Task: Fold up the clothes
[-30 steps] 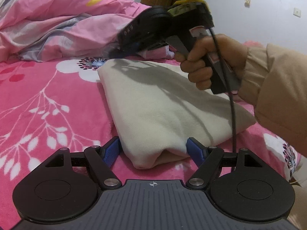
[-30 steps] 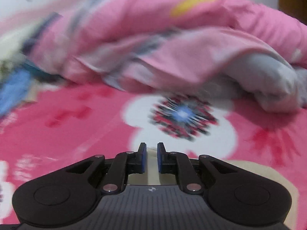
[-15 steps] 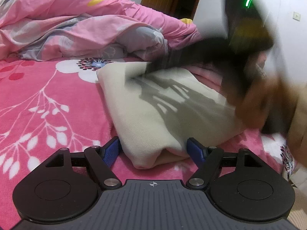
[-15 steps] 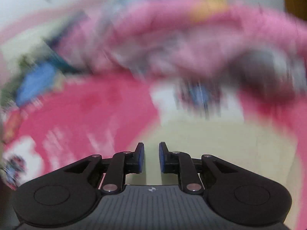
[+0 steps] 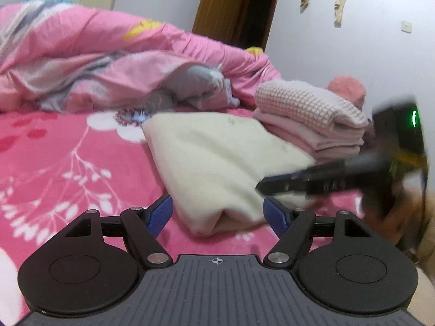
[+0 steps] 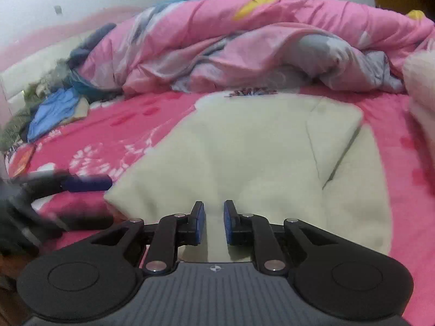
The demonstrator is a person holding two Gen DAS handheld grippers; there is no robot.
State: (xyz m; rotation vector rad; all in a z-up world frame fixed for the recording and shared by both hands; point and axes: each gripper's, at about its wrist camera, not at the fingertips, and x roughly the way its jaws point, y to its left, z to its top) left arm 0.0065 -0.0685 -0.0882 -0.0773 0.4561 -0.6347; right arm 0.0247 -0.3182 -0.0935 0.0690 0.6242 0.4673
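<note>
A folded cream garment lies flat on the pink floral bedsheet. My left gripper stands open, its blue pads flanking the garment's near folded corner with small gaps on both sides. My right gripper comes in blurred from the right, low over the garment's near right edge. In the right wrist view the right gripper hovers over the cream garment with a narrow gap between its pads and nothing pinched. One of the left gripper's blue fingers shows blurred at the garment's left corner.
A stack of folded pinkish clothes sits right behind the cream garment. A crumpled pink duvet fills the far side of the bed. A heap of blue clothes lies at the far left. A person's hand holds the right gripper.
The right gripper swept from the garment's far end down to its near right edge. The left view tipped up slightly, and the folded stack came into sight.
</note>
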